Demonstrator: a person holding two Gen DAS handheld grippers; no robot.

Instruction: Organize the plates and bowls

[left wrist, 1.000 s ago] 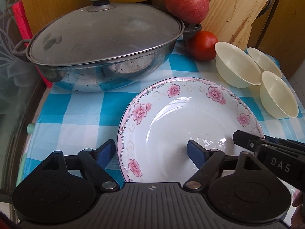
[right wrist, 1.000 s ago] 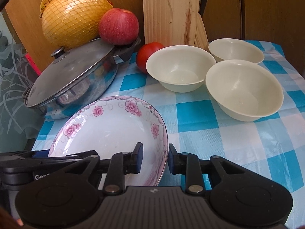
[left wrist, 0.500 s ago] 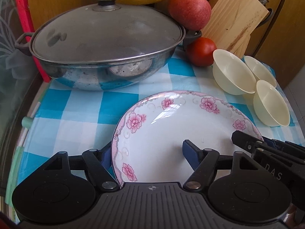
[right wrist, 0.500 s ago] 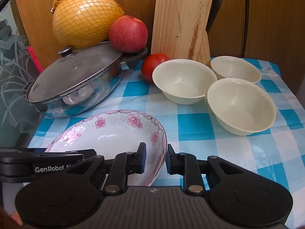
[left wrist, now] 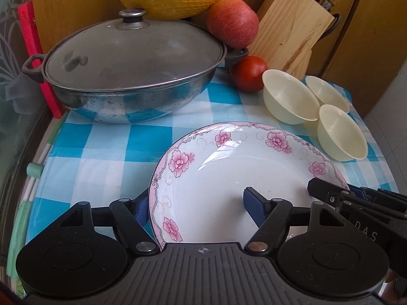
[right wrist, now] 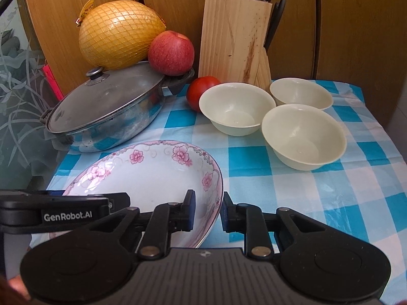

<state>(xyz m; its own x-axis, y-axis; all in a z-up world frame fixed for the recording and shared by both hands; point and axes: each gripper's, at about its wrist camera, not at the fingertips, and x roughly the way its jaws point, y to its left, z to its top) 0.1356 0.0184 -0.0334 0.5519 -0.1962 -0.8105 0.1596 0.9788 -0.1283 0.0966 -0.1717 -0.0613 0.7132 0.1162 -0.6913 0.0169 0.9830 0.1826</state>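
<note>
A white plate with pink flowers [left wrist: 229, 172] is held above the blue checked cloth. My right gripper [right wrist: 208, 211] is shut on its right rim [right wrist: 216, 178]. My left gripper [left wrist: 197, 209] is open, its jaws astride the plate's left rim, one finger below and one over the plate's well. Three cream bowls stand apart at the right: one near the tomato [right wrist: 235, 110], one at the back [right wrist: 300, 92], one nearer [right wrist: 304, 136]. They also show in the left wrist view [left wrist: 290, 96].
A lidded steel wok [left wrist: 132, 68] stands at the back left, with a netted pomelo [right wrist: 119, 34] and an apple [right wrist: 171, 52] behind it. A tomato [right wrist: 199, 91] and a wooden knife block [right wrist: 234, 38] stand at the back. The table edge lies at the left.
Both grippers and the plate have drawn back and risen from the cloth. The left gripper's fingers now straddle the plate's left rim more deeply.
</note>
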